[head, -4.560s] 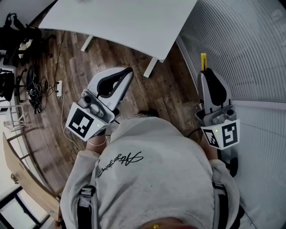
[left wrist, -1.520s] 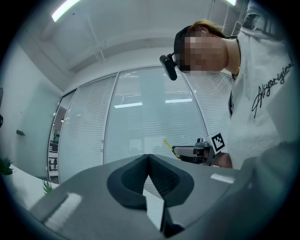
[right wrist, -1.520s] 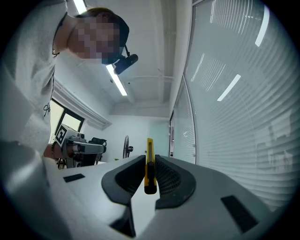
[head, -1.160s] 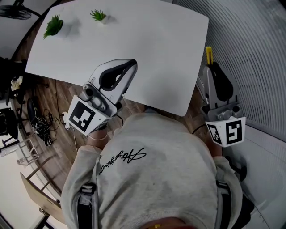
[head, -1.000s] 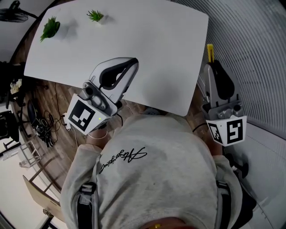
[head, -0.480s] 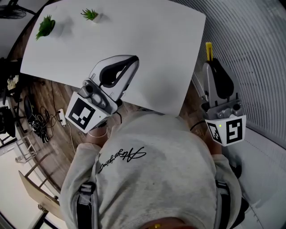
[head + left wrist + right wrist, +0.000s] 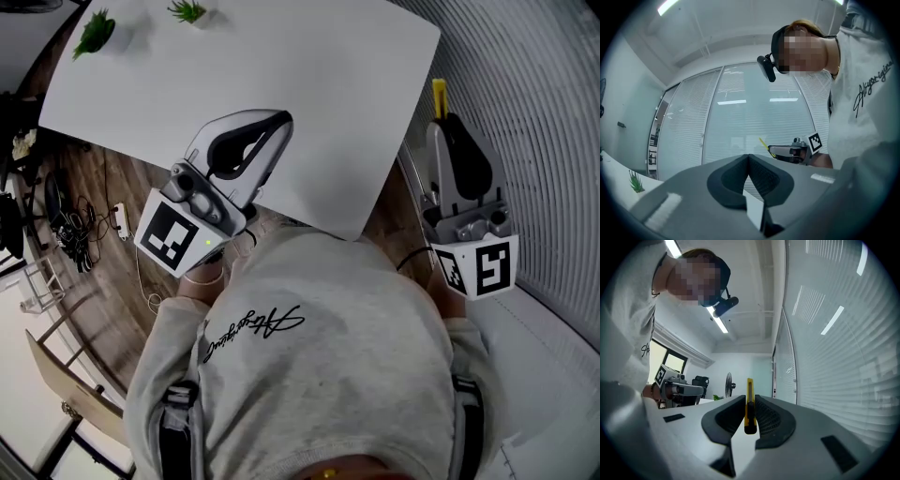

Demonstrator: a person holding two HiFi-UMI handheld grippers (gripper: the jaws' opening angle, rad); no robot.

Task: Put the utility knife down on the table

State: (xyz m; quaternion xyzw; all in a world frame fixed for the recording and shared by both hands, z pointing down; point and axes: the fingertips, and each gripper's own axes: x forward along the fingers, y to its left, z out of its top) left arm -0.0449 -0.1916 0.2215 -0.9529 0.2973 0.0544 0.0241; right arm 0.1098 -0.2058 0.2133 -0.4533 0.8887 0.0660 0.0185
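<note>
Gripping the utility knife [image 7: 438, 97] in my right hand-held gripper [image 7: 749, 398]; I'm holding the left hand-held gripper [image 7: 749, 156] closed, empty.

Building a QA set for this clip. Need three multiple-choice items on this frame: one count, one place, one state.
1. How many small green plants stand on the white rectangular table?
A) one B) four C) two

2. Where is the yellow utility knife?
A) flat on the table B) between the jaws of the right gripper C) inside a drawer

3. How does the left gripper stand?
A) shut, nothing in it B) wide open C) shut on a plant

Answers:
1 C: the head view shows two plants at the table's far corner.
2 B: the right gripper view shows the jaws pressed on the knife, off to the table's side.
3 A: the left gripper view shows the jaws together with nothing between them.
</note>
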